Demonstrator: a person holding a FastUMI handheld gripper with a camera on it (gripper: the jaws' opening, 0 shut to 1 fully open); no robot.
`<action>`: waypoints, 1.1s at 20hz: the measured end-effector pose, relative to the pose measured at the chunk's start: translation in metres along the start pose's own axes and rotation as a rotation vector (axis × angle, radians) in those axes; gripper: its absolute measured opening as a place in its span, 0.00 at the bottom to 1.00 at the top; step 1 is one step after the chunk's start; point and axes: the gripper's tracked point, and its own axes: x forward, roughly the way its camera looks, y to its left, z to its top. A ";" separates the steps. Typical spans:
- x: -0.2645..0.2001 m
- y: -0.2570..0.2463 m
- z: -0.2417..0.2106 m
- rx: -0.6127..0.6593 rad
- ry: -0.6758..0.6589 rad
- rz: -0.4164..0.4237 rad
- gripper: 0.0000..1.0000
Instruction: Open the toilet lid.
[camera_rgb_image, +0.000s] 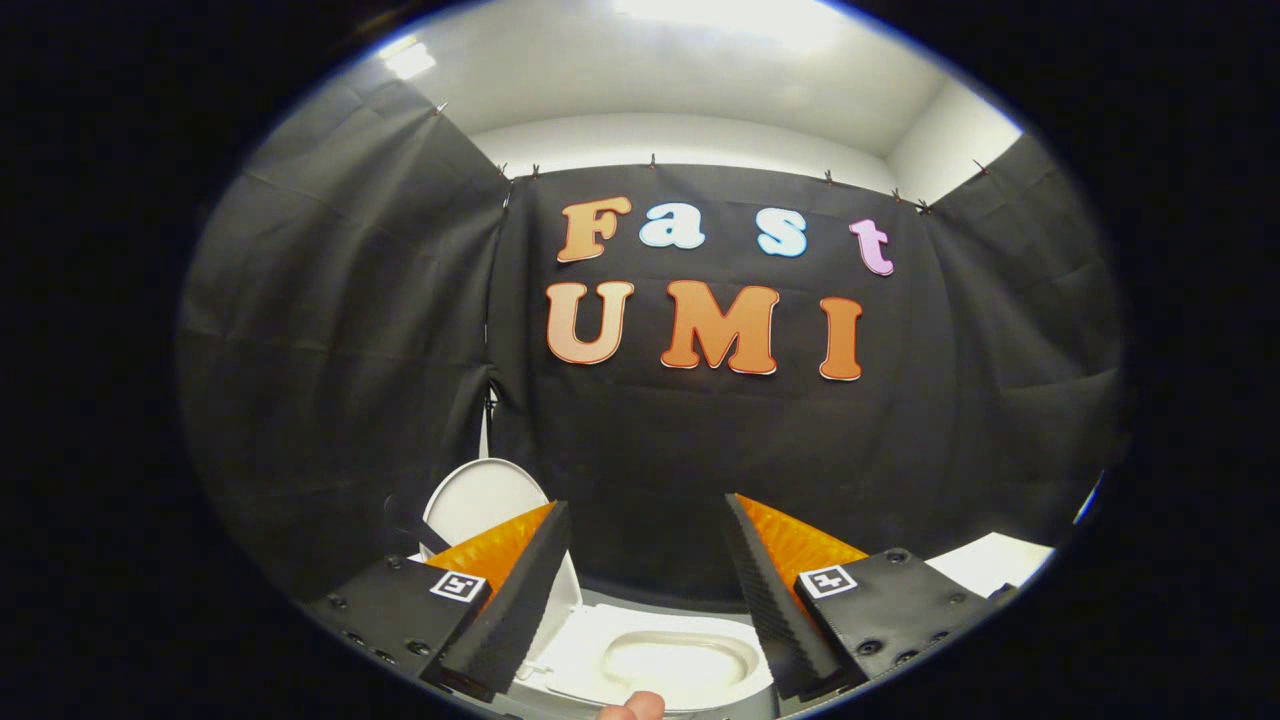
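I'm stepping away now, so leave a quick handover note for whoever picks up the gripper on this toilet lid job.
Gripper: open, holding nothing, fingers spread.
Toilet lid: raised, standing up beyond the left finger, against the booth wall.
Toilet bowl: uncovered, seat down, low between the fingers.
A fingertip shows by the bowl's near rim.
Done: the lid looks open.
Left: probably just pull the gripper back.

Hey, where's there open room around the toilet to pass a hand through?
Open room lies between the spread tongs, above the bowl and before the black cloth. It is crowded by the left finger, where the raised lid stands just behind it. A fingertip sits at the bowl's near rim.
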 end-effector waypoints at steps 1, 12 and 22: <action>-0.009 -0.007 -0.009 0.013 0.005 0.003 0.98; -0.043 -0.024 -0.022 0.028 -0.019 0.078 0.98; -0.050 -0.020 -0.016 0.060 -0.052 0.084 0.98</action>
